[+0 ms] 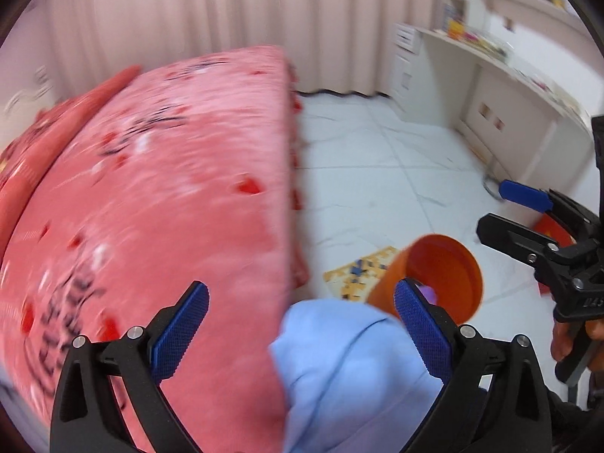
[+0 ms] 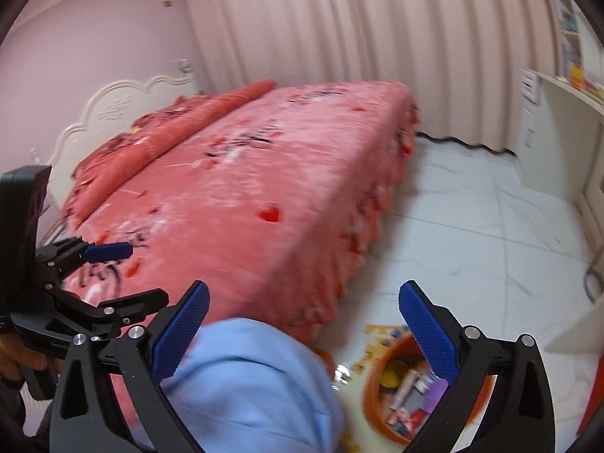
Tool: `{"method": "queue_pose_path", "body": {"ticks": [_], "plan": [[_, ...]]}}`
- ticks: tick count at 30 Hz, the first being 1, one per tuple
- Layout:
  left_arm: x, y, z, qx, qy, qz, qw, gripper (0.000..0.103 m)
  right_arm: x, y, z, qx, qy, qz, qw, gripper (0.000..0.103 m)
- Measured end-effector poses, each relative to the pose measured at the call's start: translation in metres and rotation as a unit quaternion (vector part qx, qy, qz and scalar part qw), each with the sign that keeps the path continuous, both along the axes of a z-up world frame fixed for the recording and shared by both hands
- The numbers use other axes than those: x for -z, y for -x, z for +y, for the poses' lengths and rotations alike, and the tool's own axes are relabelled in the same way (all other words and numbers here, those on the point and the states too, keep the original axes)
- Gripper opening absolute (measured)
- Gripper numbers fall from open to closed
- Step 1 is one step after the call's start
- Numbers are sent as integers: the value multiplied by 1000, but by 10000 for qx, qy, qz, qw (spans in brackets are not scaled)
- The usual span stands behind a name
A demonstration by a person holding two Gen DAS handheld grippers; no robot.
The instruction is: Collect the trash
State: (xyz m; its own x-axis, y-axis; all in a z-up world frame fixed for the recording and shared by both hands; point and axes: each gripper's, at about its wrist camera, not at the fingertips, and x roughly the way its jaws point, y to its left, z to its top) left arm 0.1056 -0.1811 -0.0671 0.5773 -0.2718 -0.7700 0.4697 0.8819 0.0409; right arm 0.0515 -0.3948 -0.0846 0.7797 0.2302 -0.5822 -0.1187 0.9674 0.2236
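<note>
**Both grippers free above the bin**

The left gripper (image 1: 302,324) and right gripper (image 2: 304,324) both stand released, nothing between their pads. The orange bin (image 2: 377,389) sits on the floor (image 2: 472,226) at five o'clock in the right view, already holding wrappers. A yellow paper (image 1: 358,271) lies beside it. Probably next: reach low, pinch the paper's edge, then drop it squarely inside.

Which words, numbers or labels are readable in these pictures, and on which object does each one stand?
"DA5", cut off at the edge: on the black body of the right gripper, partly legible.
Black lettering on the pink bedspread: too blurred to read.
Packages in the orange bin: too small to read.
</note>
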Motion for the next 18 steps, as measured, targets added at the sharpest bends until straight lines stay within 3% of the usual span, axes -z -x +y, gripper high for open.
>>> {"method": "queue_pose_path", "body": {"ticks": [6, 12, 18], "plan": [[-16, 20, 70, -1025, 191, -272, 9942, 97, -29, -1, 70, -540, 83, -427, 9976, 98], [-31, 50, 128, -2007, 464, -611, 9767, 97, -45, 7, 130, -961, 98, -683, 9930, 98], [-33, 79, 167, -2626, 639, -807, 9594, 97, -49, 20, 170, -1310, 91, -810, 9880, 98]]}}
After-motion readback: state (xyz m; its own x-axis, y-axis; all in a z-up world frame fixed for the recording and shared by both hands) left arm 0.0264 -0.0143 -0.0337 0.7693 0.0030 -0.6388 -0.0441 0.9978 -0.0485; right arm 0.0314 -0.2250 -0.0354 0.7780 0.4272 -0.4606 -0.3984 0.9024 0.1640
